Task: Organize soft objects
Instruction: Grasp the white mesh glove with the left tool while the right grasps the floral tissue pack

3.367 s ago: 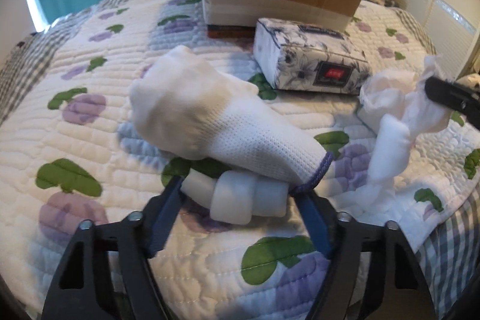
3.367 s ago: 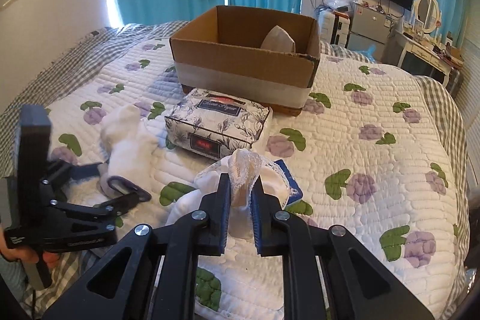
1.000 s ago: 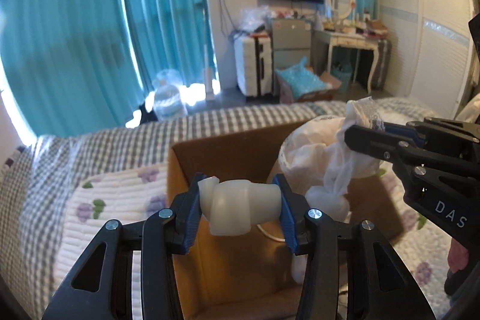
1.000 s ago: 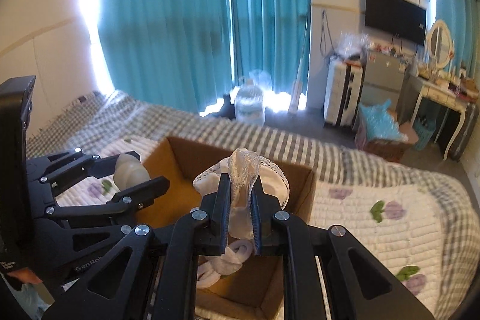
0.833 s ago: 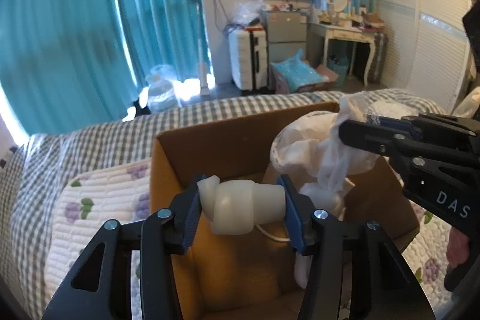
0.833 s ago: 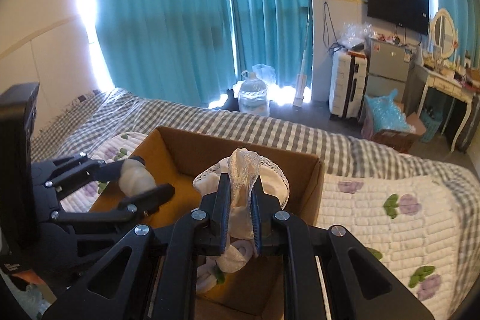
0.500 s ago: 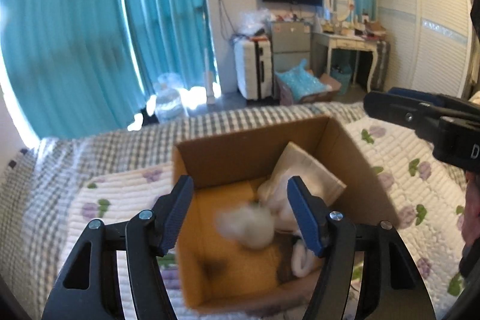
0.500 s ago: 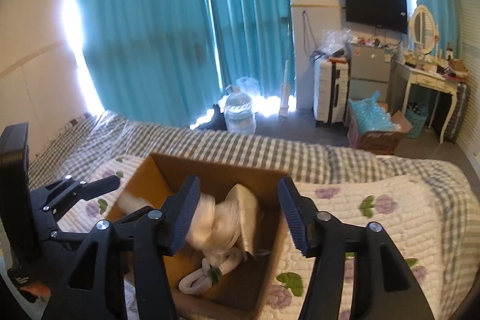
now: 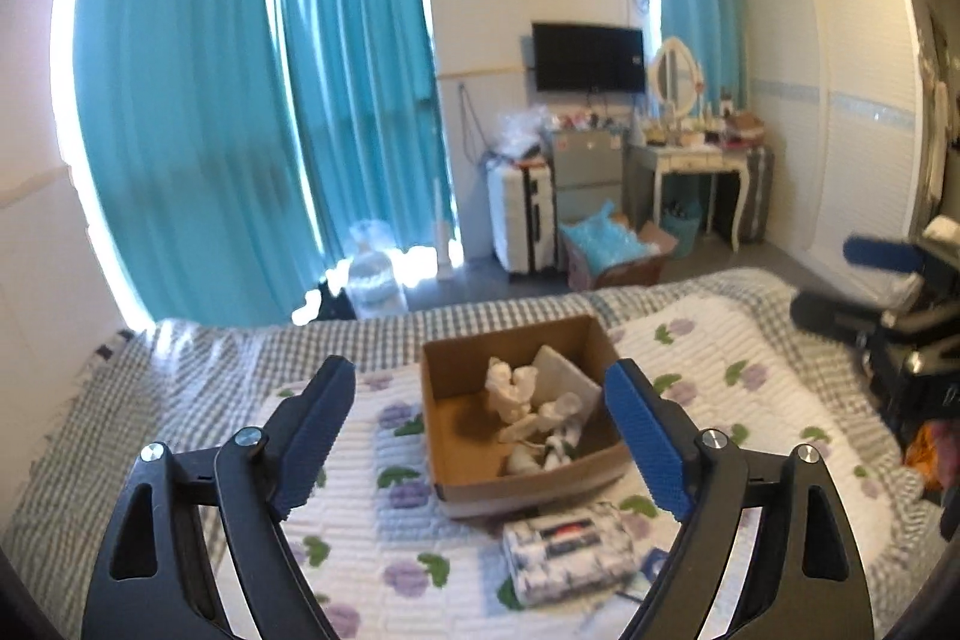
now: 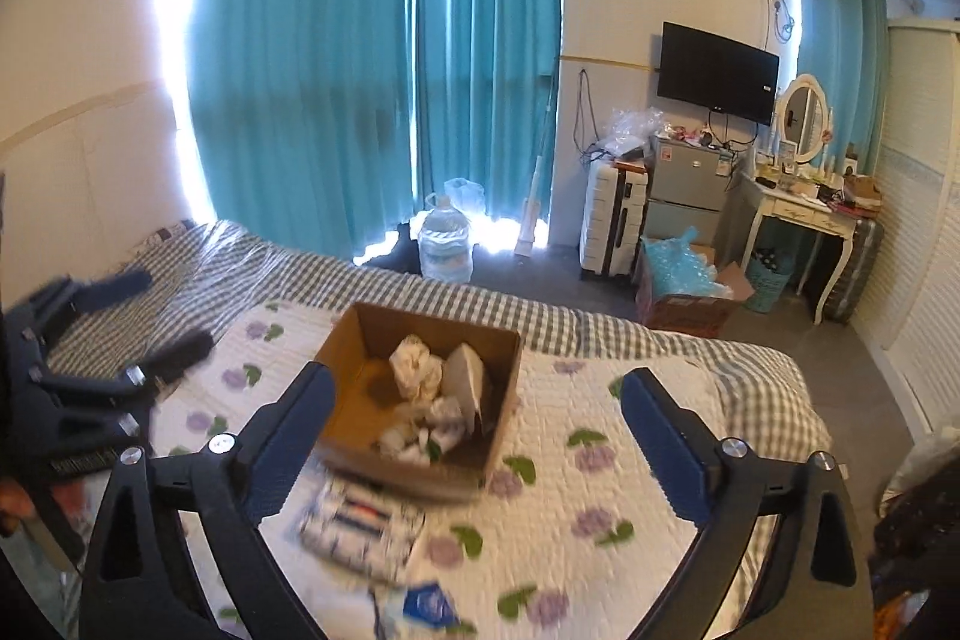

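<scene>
A brown cardboard box (image 9: 474, 478) stands on the quilted bed and holds several white soft items (image 9: 522, 400), among them rolled socks and a folded cloth. It also shows in the right wrist view (image 10: 348, 424) with the same white items (image 10: 432, 388) inside. My left gripper (image 9: 480, 436) is wide open and empty, high above and in front of the box. My right gripper (image 10: 477, 430) is wide open and empty, also held above the box. Each gripper shows at the edge of the other's view.
A floral tissue pack (image 9: 570, 550) lies on the quilt just in front of the box; it also shows, blurred, in the right wrist view (image 10: 360, 526). A small blue packet (image 10: 429, 604) lies nearer. Teal curtains, a water bottle (image 10: 444, 244), a suitcase and a dresser stand beyond the bed.
Both grippers opened and dropped their white soft items into the box, then pulled back and up, away from it.
</scene>
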The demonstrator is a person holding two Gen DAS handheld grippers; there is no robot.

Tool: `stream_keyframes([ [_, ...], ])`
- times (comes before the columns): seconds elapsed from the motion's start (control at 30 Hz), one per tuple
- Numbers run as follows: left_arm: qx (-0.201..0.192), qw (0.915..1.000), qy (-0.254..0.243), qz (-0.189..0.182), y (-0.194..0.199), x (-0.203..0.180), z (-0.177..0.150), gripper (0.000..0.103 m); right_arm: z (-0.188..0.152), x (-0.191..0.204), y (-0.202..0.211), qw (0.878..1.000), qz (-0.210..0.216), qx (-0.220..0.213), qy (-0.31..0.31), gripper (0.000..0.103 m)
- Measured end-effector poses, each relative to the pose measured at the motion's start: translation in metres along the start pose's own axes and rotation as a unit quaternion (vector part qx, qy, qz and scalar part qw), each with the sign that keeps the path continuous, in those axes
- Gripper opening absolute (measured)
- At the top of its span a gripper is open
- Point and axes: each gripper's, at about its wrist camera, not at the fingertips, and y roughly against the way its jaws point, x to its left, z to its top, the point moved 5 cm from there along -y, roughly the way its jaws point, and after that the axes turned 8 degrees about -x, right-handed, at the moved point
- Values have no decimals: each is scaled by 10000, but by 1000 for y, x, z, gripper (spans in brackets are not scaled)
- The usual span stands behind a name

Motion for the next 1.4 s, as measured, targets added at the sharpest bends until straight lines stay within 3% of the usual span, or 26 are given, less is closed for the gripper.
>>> stream_keyframes([
  [0.03, -64, 10000, 49, -7, 14, -1, 0, 101, -3, 1, 12, 10000, -3, -11, 15, 100],
  [0.07, -112, 9999, 107, -10, 26, -1, -2, 103, -8, 2, 25, 10000, -9, -27, 32, 103],
  [0.2, -219, 9994, 253, -27, 55, -4, -14, 103, -30, 9, 62, 10000, 47, -38, 72, 103],
  [0.37, -86, 9985, 526, 114, 64, 0, -54, 103, -74, 18, 74, 9999, 7, 146, 83, 103],
  [0.67, 840, 9918, 920, 275, 21, 0, -152, 103, -170, 38, 21, 9968, -8, 789, 93, 103],
  [0.77, 1105, 9907, 752, 265, 8, -11, -183, 103, -198, 41, -3, 9947, -48, 1020, 94, 103],
  [1.0, 1867, 9803, 591, -271, -19, -41, -245, 100, -239, 40, -38, 9894, -79, 1445, 64, 103],
  [1.1, 2069, 9762, 436, -482, -27, -53, -262, 93, -247, 36, -46, 9874, -97, 1577, -60, 103],
  [1.2, 2191, 9728, 407, -625, -34, -60, -272, 80, -251, 32, -51, 9861, -117, 1648, -197, 103],
  [1.33, 2099, 9739, 487, -717, -36, -56, -269, 54, -253, 28, -53, 9851, -164, 1686, -294, 103],
  [1.4, 2025, 9748, 541, -766, -32, -53, -265, 48, -252, 28, -52, 9854, -193, 1664, -305, 103],
])
